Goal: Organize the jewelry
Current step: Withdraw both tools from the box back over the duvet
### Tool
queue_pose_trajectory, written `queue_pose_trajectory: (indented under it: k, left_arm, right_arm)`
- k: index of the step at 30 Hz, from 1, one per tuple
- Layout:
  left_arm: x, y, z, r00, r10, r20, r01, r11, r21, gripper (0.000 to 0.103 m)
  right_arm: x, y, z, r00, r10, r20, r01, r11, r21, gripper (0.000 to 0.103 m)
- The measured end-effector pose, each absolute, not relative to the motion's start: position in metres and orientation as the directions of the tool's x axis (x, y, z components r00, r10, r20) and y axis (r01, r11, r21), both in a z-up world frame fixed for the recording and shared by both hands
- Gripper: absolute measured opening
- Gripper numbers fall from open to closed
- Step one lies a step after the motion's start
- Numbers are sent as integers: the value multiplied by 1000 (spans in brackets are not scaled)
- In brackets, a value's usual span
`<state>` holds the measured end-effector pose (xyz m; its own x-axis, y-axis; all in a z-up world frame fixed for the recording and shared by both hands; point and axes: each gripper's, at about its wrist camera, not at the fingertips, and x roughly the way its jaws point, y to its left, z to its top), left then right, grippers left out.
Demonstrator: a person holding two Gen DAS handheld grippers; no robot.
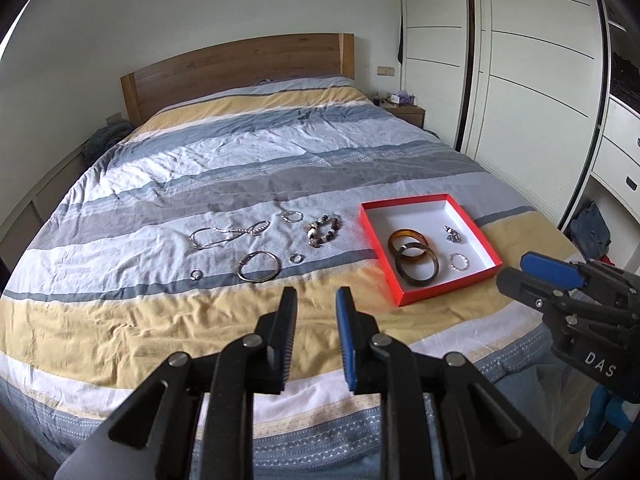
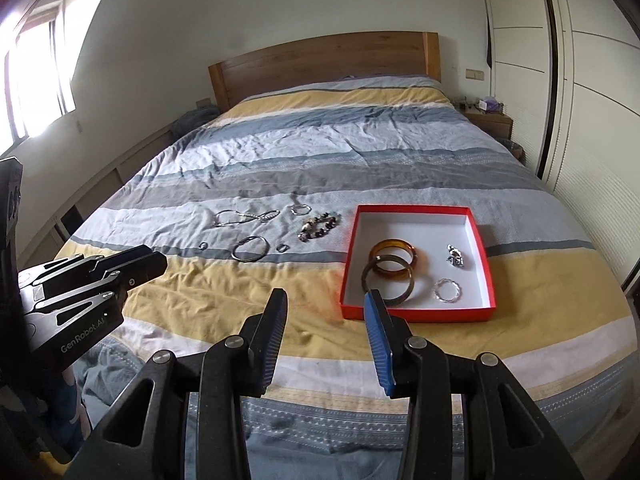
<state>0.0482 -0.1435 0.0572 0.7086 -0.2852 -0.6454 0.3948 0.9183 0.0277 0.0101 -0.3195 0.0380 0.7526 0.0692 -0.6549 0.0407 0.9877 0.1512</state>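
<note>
Both claws hang empty above the foot of the bed: the left gripper [image 1: 316,300] with a narrow gap between its jaws, the right gripper [image 2: 326,300] with a wider one, nothing in either.

Just beyond the right gripper sits one red box [image 2: 482,314] with a white inside, holding two brown bangles [image 2: 394,266] that overlap, one twisted silver ring [image 2: 447,290] and one small silver cluster [image 2: 455,255].

Left of the box, ahead of the left gripper and well apart from it, six loose pieces lie on the bedspread: a silver chain [image 1: 228,234], a large metal hoop [image 1: 259,266], a beaded bracelet [image 1: 323,232], a thin hoop [image 1: 292,216] and two small rings [image 1: 297,258].

The striped grey, white and yellow duvet [image 1: 160,320] covers a bed with a wooden headboard [image 1: 240,64]; white wardrobes [image 1: 520,80] stand to the right, and a window [image 2: 36,72] shows at the left.
</note>
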Motion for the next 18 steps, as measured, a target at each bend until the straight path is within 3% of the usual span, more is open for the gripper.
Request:
queue_pose_trajectory:
  k: [2,8,12,18]
  left_arm:
    - [43,-129,61,720,-284,-634,379,925,15,30]
    - [32,-97,65,749,-258,-610,337,941,15,30]
    - [29,-79,66,762,-245,-600,312,950,9,30]
    - [33,-54,62,760,-221,-611,273,962,-7,30]
  right_arm:
    - [5,-308,43,759,78,-646,29,988,153,41]
    - [-4,-279,55,770,99,-630,-11,990,143,44]
    - [-6,-262,60,773,108,-625,-32,991,131,52]
    - [-2,-246,60,768,119,-629,-60,992,114,52]
